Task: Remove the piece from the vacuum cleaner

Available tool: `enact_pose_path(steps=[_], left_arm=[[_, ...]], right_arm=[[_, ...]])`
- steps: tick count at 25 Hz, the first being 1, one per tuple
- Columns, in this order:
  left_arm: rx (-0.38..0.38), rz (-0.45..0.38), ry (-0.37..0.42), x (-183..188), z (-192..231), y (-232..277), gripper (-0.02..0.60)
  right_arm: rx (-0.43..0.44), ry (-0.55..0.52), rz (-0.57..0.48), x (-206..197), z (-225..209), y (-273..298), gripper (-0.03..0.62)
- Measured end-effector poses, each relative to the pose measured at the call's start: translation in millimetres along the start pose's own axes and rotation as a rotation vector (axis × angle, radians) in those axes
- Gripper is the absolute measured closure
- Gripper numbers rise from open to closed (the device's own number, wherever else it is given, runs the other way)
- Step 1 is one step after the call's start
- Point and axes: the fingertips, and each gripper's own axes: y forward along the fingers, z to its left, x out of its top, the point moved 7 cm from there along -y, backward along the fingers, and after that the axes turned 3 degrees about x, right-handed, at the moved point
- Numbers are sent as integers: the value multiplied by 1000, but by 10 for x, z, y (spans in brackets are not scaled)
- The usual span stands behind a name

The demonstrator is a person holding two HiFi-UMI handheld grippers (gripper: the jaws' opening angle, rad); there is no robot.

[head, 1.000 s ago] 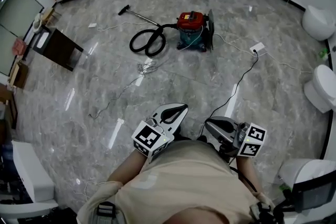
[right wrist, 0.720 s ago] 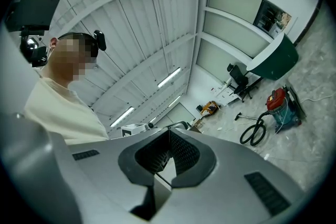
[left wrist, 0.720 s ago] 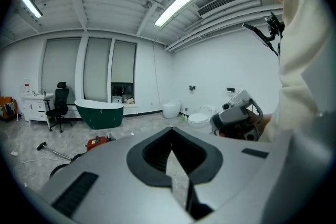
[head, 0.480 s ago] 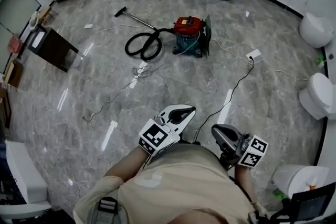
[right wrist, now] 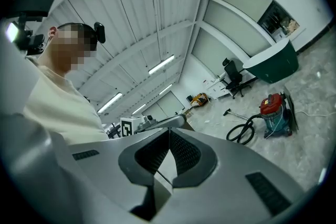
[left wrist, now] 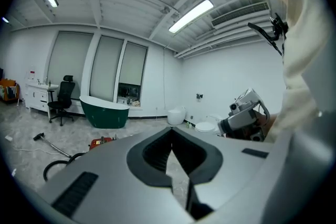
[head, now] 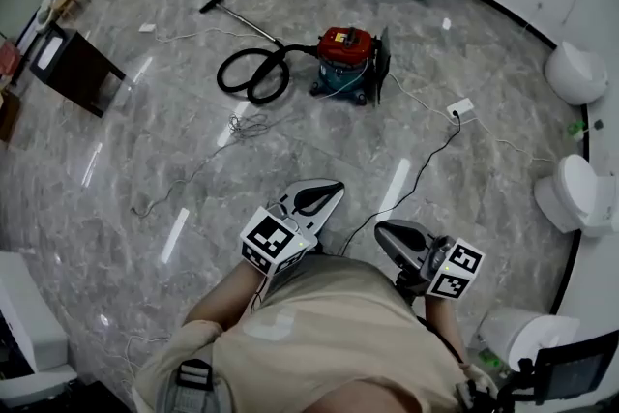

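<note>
Head view, compared with a second ago: I see the room swung round. The upper toilet (head: 573,73) at right sits lower in frame. The dark side table (head: 73,68) at left is higher and nearer the edge. The socket box (head: 460,108) is lower, and the vacuum cleaner (head: 344,61) is slightly further left.

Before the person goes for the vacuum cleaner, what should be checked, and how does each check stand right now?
1. Left hand-held gripper empty: ok, jaws together on nothing.
2. Right hand-held gripper empty: ok, jaws together on nothing.
3. Vacuum cleaner within reach: not ok, it stands far across the floor.
4. Walking path free: not ok, a black cable lies on the floor in between.
5. Piece to remove identified: cannot tell; the hose looks attached, but details are too small.
</note>
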Motion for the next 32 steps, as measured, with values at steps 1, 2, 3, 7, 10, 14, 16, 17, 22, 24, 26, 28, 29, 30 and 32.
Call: enact_pose_path(steps=[1, 2, 3, 7, 10, 14, 16, 17, 22, 24, 26, 28, 29, 30, 32], left_arm=[[2, -8, -6, 12, 130, -3, 578], [0, -16, -11, 19, 251, -1, 578], [-3, -22, -16, 23, 363, 2, 578], [-23, -39, -28, 35, 779, -10, 578], [-36, -56, -39, 42, 1078, -17, 578], [-57, -68, -53, 2, 1400, -30, 578], [-64, -67, -51, -20, 1509, -14, 578], [-67, -68, -52, -27, 1547, -3, 578], [-77, -70, -72, -50, 1623, 10, 578], [-65, -56, -74, -62, 1645, -2, 578], [-31, -41, -74, -56, 1672, -9, 578], [7, -34, -71, -38, 1672, -13, 578], [23, -32, -71, -27, 1660, -15, 578], [39, -28, -71, -18, 1647, -18, 578], [68, -14, -68, -8, 1636, -14, 578]], right_arm=[[-5, -12, 20, 37, -38, 119, 592], [-10, -21, 39, 67, -76, 231, 592], [-17, -27, 54, 93, -113, 332, 592], [-57, -25, 66, 218, -253, 662, 592], [-91, -18, 69, 302, -345, 857, 592], [-133, -28, 98, 359, -408, 1081, 592], [-152, -27, 105, 388, -451, 1158, 592], [-159, -25, 107, 401, -476, 1188, 592], [-147, -10, 134, 424, -562, 1339, 592], [-134, 0, 134, 423, -593, 1376, 592], [-122, 17, 120, 438, -642, 1385, 592], [-101, 36, 103, 468, -700, 1378, 592], [-85, 43, 100, 482, -728, 1375, 592], [-66, 47, 101, 495, -755, 1377, 592], [-28, 43, 108, 514, -811, 1387, 592]])
